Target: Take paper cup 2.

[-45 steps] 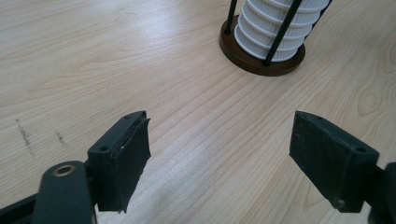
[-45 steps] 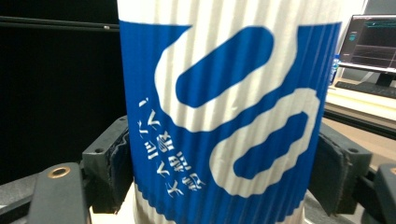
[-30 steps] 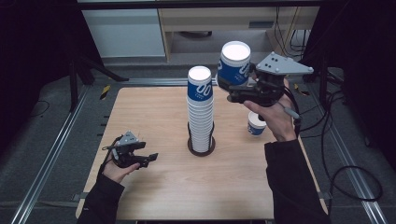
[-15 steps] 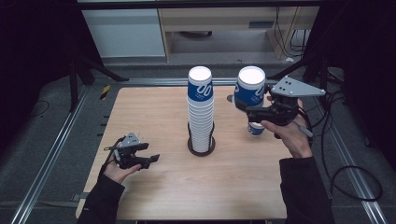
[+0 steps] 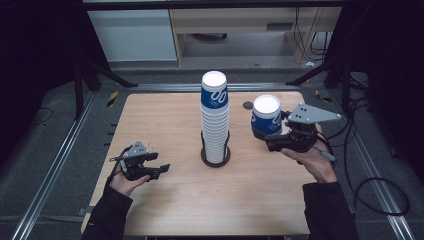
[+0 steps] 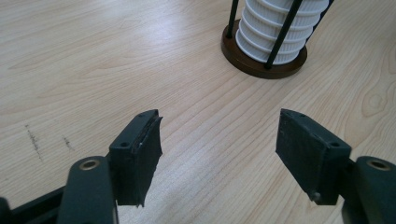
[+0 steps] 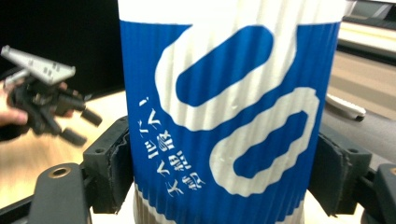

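Note:
A tall stack of blue-and-white paper cups stands upside down in a wire holder with a round brown base at the table's middle; the left gripper view shows the stack and base too. My right gripper is shut on one upside-down cup, held low over the table's right side. Its pads press both sides of the cup. My left gripper rests near the front left. Its jaws have just been closing, stand apart, and have only bare wood between them.
The wooden table has a small dark disc behind the held cup. Metal rails run along both sides, and cables trail on the floor at the right. The other hand's gripper shows far off at the left.
My right gripper has carried the cup down and to the right, from level with the stack's top to just above the table. The left gripper's jaws have narrowed; that hand stayed put.

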